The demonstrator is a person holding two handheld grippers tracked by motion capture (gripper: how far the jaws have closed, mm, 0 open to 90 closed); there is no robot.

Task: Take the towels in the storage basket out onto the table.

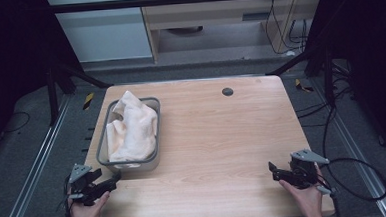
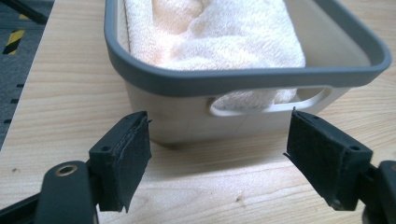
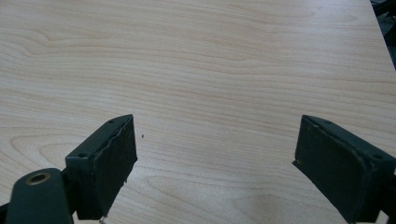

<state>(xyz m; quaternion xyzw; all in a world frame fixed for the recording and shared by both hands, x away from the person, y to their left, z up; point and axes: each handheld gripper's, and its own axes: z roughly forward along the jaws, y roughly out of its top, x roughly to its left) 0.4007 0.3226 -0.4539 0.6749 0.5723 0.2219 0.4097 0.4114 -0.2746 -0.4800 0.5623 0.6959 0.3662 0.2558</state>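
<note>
Towel (image 1: 131,127) is bundled inside grey tub (image 1: 101,143), left of frame. Left gripper (image 1: 110,183) and right gripper (image 1: 273,168) are held agape, empty, seemingly ready.

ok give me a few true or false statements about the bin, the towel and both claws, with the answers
1. The towel lies inside the grey-rimmed bin. True.
2. The left claw is shut on the bin's handle. False: its jaws stand open, short of the bin, holding nothing.
3. The bin sits on the left half of the table. True.
4. The right claw holds a corner of the towel. False: it is open over bare wood, far from the towel.
5. The bin's near wall has a handle cut-out through which towel shows. True.
6. The towel is dark blue. False: it is a pale cream colour.
</note>
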